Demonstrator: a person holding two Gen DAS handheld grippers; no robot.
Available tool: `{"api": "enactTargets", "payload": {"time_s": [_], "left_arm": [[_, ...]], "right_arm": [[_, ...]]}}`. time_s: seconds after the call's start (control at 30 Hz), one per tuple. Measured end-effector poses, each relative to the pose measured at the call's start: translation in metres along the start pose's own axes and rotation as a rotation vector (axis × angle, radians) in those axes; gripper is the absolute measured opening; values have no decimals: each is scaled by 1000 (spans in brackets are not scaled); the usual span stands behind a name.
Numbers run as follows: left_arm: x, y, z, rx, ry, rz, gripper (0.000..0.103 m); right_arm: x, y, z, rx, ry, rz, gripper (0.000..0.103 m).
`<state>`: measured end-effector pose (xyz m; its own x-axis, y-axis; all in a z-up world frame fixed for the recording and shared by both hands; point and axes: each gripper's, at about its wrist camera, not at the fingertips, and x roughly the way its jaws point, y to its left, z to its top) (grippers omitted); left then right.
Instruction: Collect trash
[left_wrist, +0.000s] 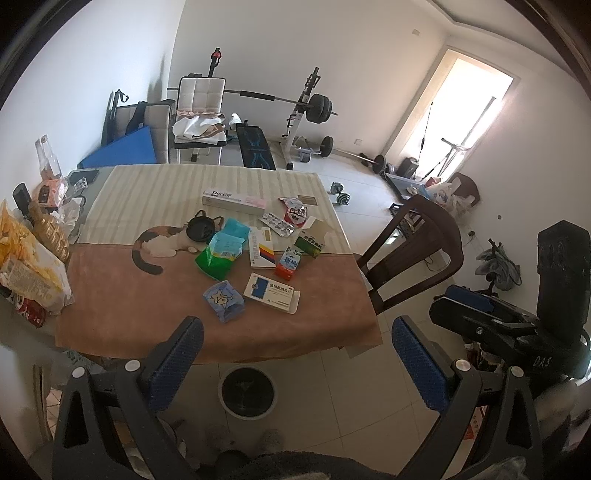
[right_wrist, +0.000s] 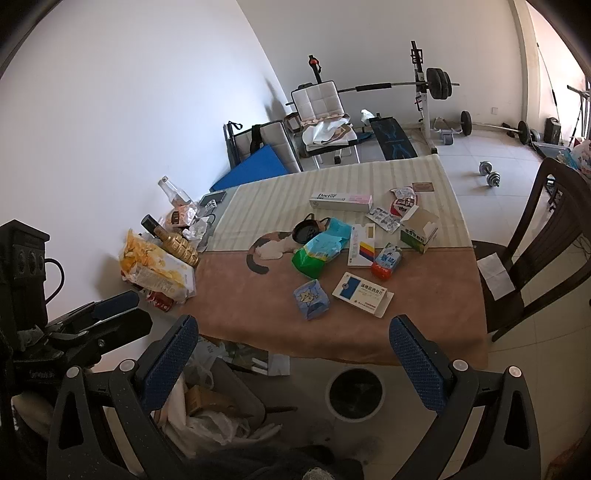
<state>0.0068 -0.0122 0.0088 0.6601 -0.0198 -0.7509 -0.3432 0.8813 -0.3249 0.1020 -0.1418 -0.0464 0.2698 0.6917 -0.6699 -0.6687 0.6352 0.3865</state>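
Note:
Trash lies scattered on the table's cloth (left_wrist: 110, 310) (right_wrist: 443, 332): a blue-and-white medicine box (left_wrist: 271, 292) (right_wrist: 364, 293), a light blue packet (left_wrist: 224, 301) (right_wrist: 311, 299), a green and blue bag (left_wrist: 221, 254) (right_wrist: 319, 251), a long "Doctor" box (left_wrist: 234, 199) (right_wrist: 340, 201), blister packs (left_wrist: 277, 224) (right_wrist: 384, 218) and a small carton (left_wrist: 289, 263) (right_wrist: 385, 263). A round bin (left_wrist: 247, 391) (right_wrist: 355, 393) stands on the floor below the table's near edge. My left gripper (left_wrist: 295, 365) and right gripper (right_wrist: 295, 365) are both open and empty, held before the table's near edge above the floor.
Snack bags (left_wrist: 29, 266) (right_wrist: 155, 269), bottles (left_wrist: 48, 162) (right_wrist: 173, 194) and a red can (left_wrist: 31, 312) crowd the table's left side. A dark wooden chair (left_wrist: 413, 251) (right_wrist: 535, 240) stands to the right. Bags (right_wrist: 207, 417) lie on the floor. Weight equipment (left_wrist: 310, 107) stands behind.

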Motion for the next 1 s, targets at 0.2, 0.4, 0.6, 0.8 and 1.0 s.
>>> {"api": "enactTargets", "payload": {"time_s": [0.2,0.4,0.6,0.8,1.0], "left_arm": [[-3,-2,2,0,-2,2,103],[-4,2,3,1,-4,-2,103],[-6,6,4,3,-6,-7,103],[-6,6,6,8,-8,-6,103],[-7,6,8,11,-9,-5,103]], "right_arm": [[-1,1,0,-3,0,1,103],[0,4,1,-6,0,7,103],[1,7,0,-7,1,7,103],[0,5,0,-6,-1,8,103],[0,4,0,-4,-2,9,103]]}}
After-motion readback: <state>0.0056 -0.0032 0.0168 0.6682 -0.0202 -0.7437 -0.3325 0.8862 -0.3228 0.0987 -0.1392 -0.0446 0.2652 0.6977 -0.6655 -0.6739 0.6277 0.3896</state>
